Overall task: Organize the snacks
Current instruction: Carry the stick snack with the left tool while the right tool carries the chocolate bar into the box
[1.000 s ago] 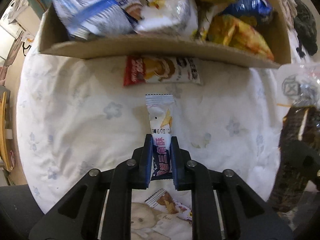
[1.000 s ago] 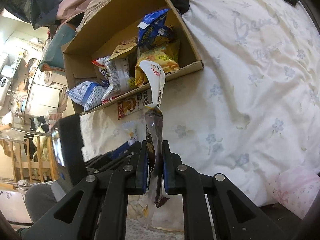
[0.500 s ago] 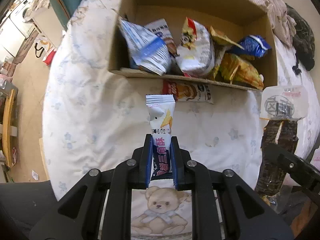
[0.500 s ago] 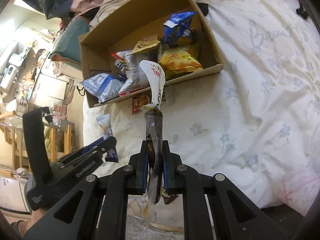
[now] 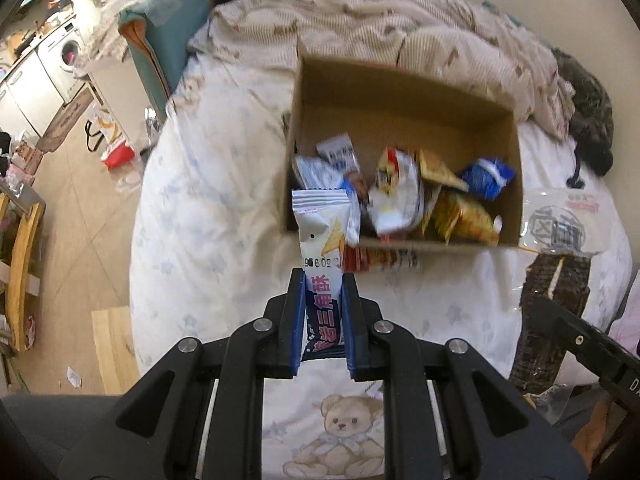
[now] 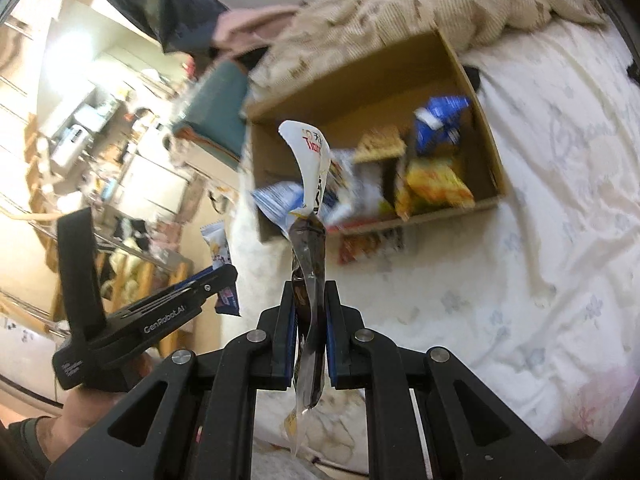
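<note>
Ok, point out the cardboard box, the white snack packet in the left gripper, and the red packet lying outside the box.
cardboard box [image 5: 400, 96]: left wrist view, bare inner back wall.
white snack packet [image 5: 320, 224]: left wrist view, upper white part.
red packet [image 5: 380, 259]: left wrist view, its middle.

On your black left gripper's [image 6: 224, 280] side you can read "GenRobot.AI"; the white, blue-ended snack packet [image 5: 322, 240] it holds shows digits "609" and large Chinese characters.

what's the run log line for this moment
left gripper: shut on white snack packet | right gripper: shut on clear-wrapped dark snack | cardboard box: part-filled | red packet: on bed outside box
</note>
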